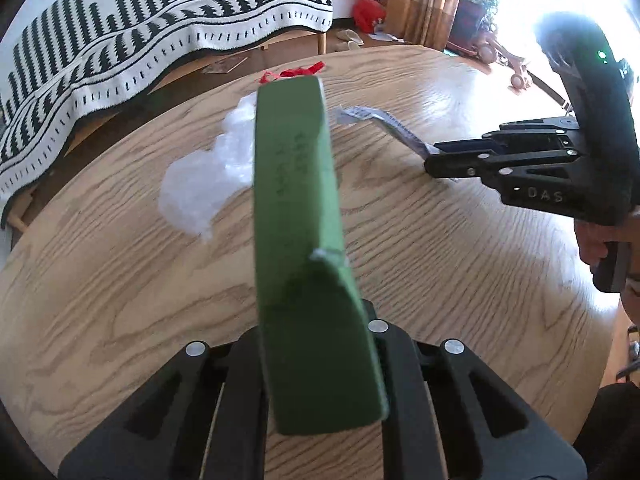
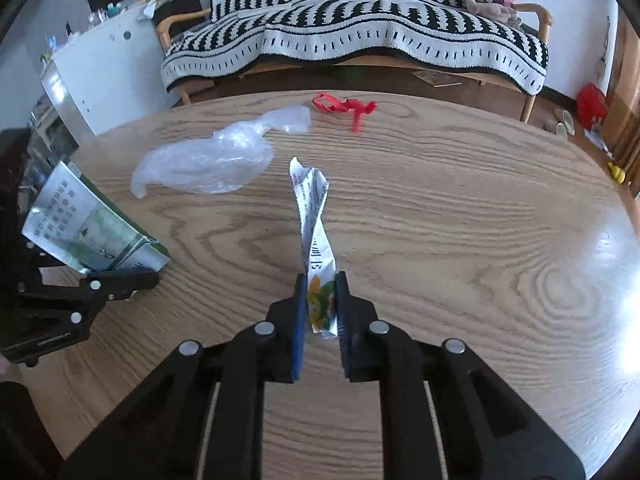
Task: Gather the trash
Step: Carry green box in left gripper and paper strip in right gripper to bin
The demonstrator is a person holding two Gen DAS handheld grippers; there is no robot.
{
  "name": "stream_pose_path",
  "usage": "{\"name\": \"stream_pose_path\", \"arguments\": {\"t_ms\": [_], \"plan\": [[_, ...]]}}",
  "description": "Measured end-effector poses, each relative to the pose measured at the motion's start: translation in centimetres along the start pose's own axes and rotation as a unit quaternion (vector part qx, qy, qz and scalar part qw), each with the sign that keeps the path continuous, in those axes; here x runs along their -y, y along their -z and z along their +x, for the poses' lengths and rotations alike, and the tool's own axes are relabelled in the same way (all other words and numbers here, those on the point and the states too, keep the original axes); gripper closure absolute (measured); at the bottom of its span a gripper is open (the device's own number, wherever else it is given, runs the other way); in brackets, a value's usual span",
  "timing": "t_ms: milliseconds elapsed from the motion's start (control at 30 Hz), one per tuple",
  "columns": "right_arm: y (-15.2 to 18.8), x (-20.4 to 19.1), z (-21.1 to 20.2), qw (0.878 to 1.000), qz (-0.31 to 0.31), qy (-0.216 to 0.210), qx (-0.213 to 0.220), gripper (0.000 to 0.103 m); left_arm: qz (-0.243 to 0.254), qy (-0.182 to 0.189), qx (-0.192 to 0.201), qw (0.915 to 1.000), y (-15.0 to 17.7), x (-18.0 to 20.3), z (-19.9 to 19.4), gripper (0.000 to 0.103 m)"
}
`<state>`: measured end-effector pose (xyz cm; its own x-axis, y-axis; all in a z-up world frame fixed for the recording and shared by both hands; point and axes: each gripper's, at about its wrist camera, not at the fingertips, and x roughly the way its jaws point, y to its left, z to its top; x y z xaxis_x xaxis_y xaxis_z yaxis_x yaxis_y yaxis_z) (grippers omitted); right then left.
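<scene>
My left gripper (image 1: 320, 344) squeezes a green box (image 1: 298, 208). My right gripper (image 2: 320, 312) pinches a twisted wrapper (image 2: 314, 216) over the wooden table (image 2: 480, 260).

bare tabletop (image 2: 460, 240) right, plastic wrap (image 2: 204, 164) left

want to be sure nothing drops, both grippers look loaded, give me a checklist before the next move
1. Left gripper shut on the green packet: ok.
2. Right gripper shut on the twisted paper wrapper: ok.
3. Wrapper's far end lifted off the table: cannot tell.
4. The two grippers apart from each other: ok.
5. All trash collected: not ok; clear plastic bag and red ribbon lie on the table.
6. Bin to drop into: cannot tell, none in view.
</scene>
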<state>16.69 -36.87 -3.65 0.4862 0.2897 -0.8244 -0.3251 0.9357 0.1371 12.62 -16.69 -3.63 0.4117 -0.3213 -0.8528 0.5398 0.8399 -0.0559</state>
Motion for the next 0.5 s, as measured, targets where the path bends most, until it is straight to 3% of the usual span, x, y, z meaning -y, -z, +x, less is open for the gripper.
{"name": "stream_pose_path", "arguments": {"t_ms": [267, 500], "plan": [[1.6, -0.6, -2.8, 1.0, 0.024, -0.017, 0.006, 0.089, -0.027, 0.009, 0.009, 0.9995, 0.9, 0.2, -2.5, 0.093], [6.4, -0.4, -10.7, 0.996, 0.072, -0.016, 0.049, 0.089, -0.002, 0.028, 0.035, 0.999, 1.5, 5.0, -7.1, 0.093]]}}
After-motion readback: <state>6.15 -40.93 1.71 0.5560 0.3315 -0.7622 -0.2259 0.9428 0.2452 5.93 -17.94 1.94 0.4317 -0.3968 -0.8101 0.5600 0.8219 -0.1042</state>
